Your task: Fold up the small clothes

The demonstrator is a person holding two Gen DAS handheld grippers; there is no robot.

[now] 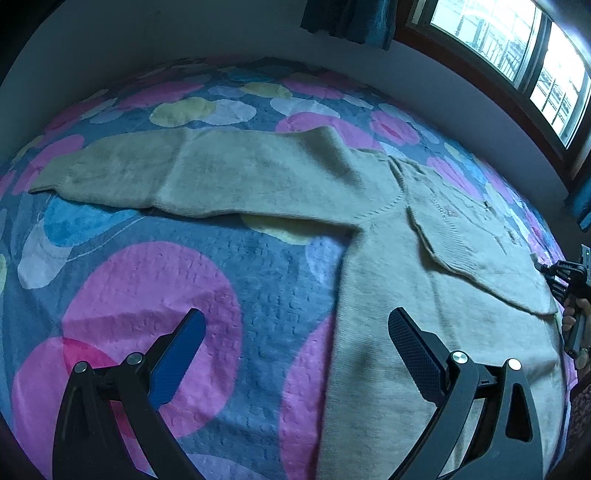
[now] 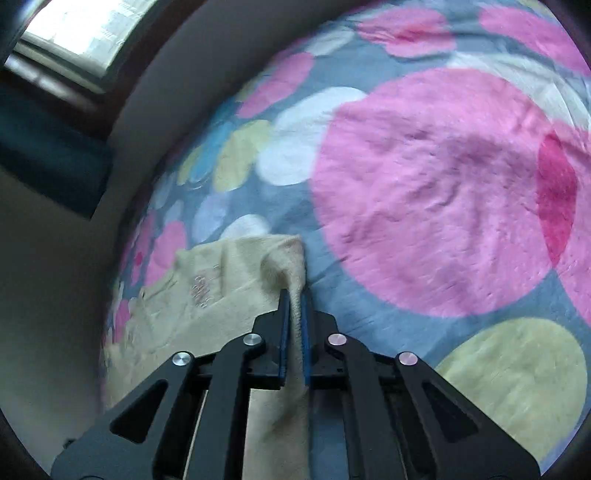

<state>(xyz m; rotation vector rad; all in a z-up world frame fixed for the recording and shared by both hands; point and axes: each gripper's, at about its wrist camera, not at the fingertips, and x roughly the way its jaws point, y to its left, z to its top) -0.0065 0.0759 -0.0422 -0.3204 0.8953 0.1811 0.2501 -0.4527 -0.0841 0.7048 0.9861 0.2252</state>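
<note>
Item: cream knitted sweater, one piece, lying flat on a bed under a blanket printed with pink, blue, yellow and white circles on grey-blue. Orientation, left wrist view: body runs from the lower right edge up toward the picture's middle; one sleeve extends leftward from the shoulder, its long axis nearly level across the picture, cuff pointing to the left edge. The opposite sleeve or side panel is folded over the body on the right, ribbed edge running diagonally down toward the lower right. Left tongs: spread wide, nothing between them; blue-padded finger hovers above the bare blanket, the other finger above the sweater's body. Right tongs: closed narrow on a bunched fold of the sweater, cream fabric pinched upright between the two blue pads and trailing back beneath the frame. Right wrist view, blurred: the rest of the knit spreads left of the pinch, with a small pinkish embroidered mark; the blanket lies to the right. Right tongs also show at the right edge of the left wrist view, at the sweater's margin, with a person's hand gripping the handle. Surroundings: window and dark curtain above the wall behind the bed.
</note>
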